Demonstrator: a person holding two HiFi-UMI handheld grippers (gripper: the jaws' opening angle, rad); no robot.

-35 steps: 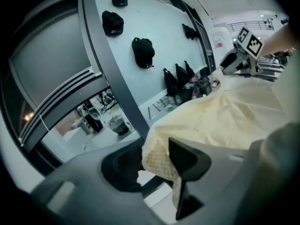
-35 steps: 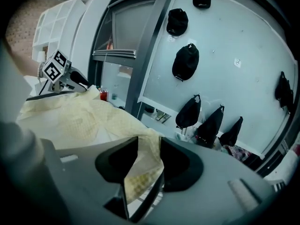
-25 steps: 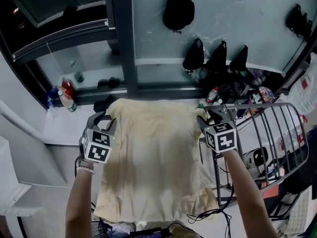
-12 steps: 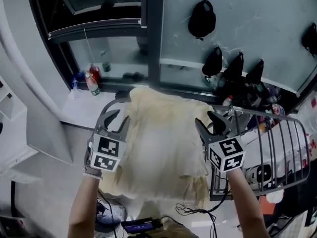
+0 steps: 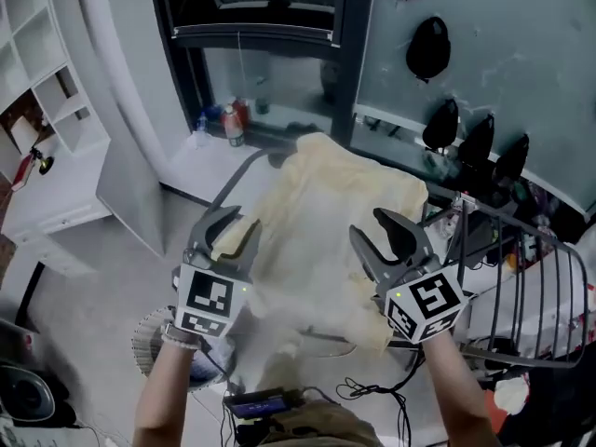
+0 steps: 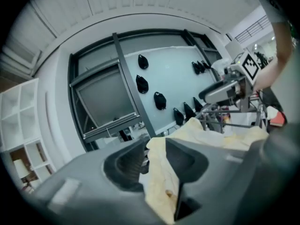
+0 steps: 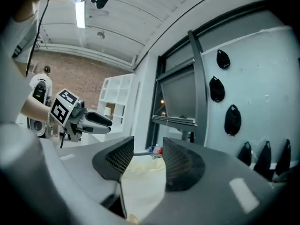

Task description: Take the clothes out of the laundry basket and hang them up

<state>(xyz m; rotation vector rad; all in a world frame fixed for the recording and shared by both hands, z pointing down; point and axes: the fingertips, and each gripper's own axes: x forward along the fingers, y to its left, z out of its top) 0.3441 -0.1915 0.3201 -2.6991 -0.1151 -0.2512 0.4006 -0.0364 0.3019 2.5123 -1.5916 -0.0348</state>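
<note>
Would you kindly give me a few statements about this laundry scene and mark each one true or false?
1. The pale yellow garment passes between the jaws of the left gripper. True; those jaws have just been closing.
2. The garment lies folded inside a laundry basket. False: it is lifted up beside the metal drying rack.
3. Several dark items hang on the pale wall. True.
4. In the head view, the white shelf unit stands at the right edge. False: it is at the upper left.
</note>
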